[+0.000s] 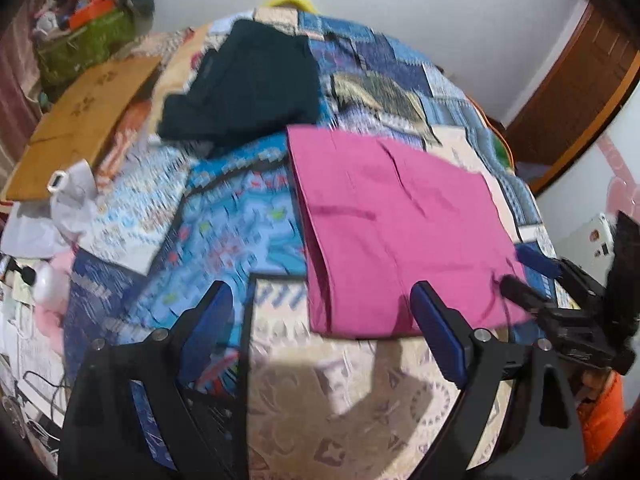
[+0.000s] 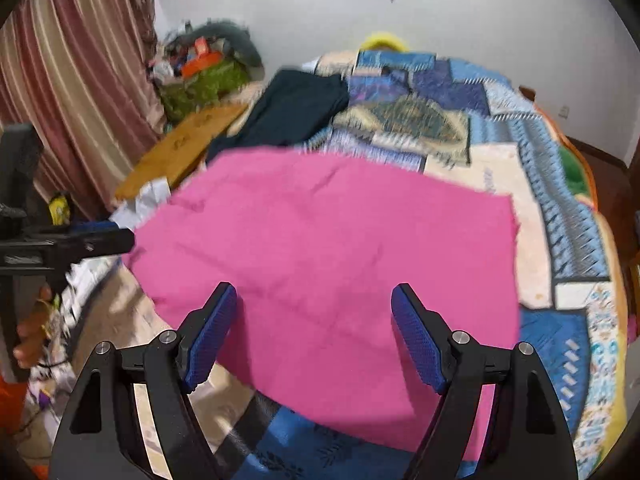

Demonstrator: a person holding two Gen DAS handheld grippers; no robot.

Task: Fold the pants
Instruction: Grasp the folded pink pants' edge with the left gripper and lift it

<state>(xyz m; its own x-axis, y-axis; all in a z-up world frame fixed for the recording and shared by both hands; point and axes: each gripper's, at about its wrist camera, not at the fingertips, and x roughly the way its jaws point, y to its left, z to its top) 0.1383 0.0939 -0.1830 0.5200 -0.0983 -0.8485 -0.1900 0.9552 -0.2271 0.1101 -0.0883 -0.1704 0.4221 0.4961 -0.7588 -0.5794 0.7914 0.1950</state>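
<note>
Item: pink pants (image 2: 320,264), folded into a flat, roughly rectangular panel, lying on a patchwork quilt (image 2: 560,216) that covers a bed. In the right wrist view the panel fills the centre of the frame; in the left wrist view it sits right of centre, reaching from mid-frame down toward the lower right.

Right gripper (image 2: 313,334): jaws spread wide, blue pads facing each other, nothing pinched. The near part of the pink cloth lies between and beyond the two fingers; whether the pads touch the cloth cannot be told.

Left gripper (image 1: 322,322): jaws likewise spread, holding nothing. The lower left corner of the pants falls in the gap between the fingers, nearer the right-hand finger; the left-hand finger stands over bare quilt. The right gripper shows at the right edge of this view, its tips at the lower right corner of the cloth.

Surroundings: dark folded garment (image 1: 244,84), on the quilt beyond the pants, toward upper centre. Wooden board (image 1: 84,124), upper left, beside the bed. Green basket (image 1: 86,46) filled with mixed items, far upper left. Striped curtain (image 2: 68,72), left side of the right wrist view. Yellow object (image 2: 382,40) at the far end of the bed, partly hidden. Both views blurred.
</note>
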